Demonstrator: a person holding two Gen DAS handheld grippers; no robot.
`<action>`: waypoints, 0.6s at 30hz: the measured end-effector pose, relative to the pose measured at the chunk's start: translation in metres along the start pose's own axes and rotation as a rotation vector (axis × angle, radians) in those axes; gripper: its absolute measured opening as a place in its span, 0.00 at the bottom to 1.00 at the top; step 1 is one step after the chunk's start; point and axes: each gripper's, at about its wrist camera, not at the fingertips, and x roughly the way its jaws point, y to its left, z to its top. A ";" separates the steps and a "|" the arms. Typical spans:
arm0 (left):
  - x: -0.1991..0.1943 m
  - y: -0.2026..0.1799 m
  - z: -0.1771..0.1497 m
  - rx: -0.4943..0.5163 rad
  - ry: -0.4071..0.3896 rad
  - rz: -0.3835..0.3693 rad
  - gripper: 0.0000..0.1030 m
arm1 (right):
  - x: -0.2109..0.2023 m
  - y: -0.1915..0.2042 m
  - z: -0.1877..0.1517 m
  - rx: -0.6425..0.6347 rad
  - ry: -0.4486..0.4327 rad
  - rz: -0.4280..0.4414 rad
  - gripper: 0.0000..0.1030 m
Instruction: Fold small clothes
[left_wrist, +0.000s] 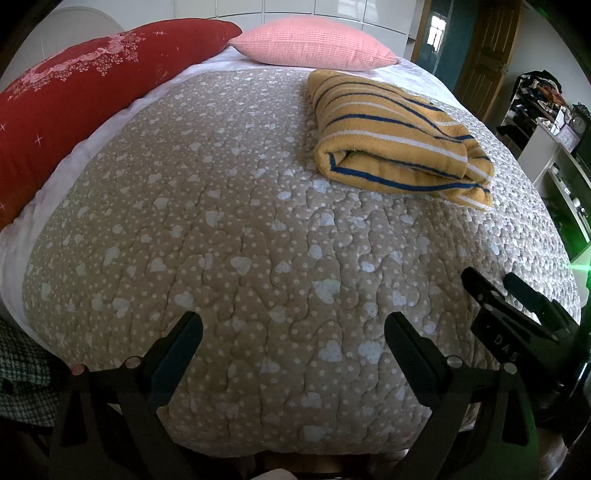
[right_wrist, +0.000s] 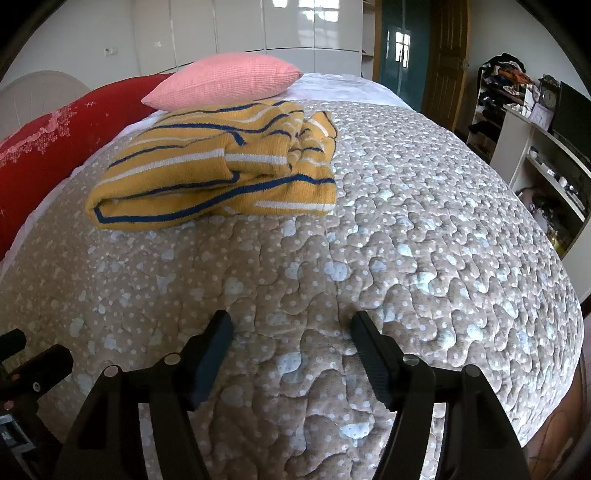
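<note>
A yellow knit garment with blue and white stripes (left_wrist: 399, 140) lies folded in a thick bundle on the beige quilt (left_wrist: 240, 240), far right of the left wrist view. In the right wrist view the garment (right_wrist: 221, 166) lies far left on the quilt (right_wrist: 424, 240). My left gripper (left_wrist: 293, 325) is open and empty, low over the quilt's near edge, well short of the garment. My right gripper (right_wrist: 291, 321) is open and empty, also near the front edge. The right gripper also shows in the left wrist view (left_wrist: 491, 282).
A pink pillow (left_wrist: 314, 44) and a red pillow (left_wrist: 74, 92) lie at the head of the bed. White shelves with clutter (right_wrist: 535, 147) stand to the right of the bed. A wooden door (right_wrist: 447, 55) is behind. Green checked fabric (left_wrist: 22, 369) is at the lower left.
</note>
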 end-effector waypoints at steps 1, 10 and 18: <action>0.000 0.000 0.000 0.000 0.001 0.000 0.96 | 0.001 0.000 0.000 -0.002 0.000 0.000 0.70; 0.002 0.000 0.000 0.000 0.006 -0.001 0.96 | 0.001 -0.001 -0.001 -0.014 -0.009 -0.001 0.70; 0.004 -0.001 -0.002 0.000 0.009 0.003 0.96 | 0.000 0.000 -0.004 -0.034 -0.029 -0.011 0.72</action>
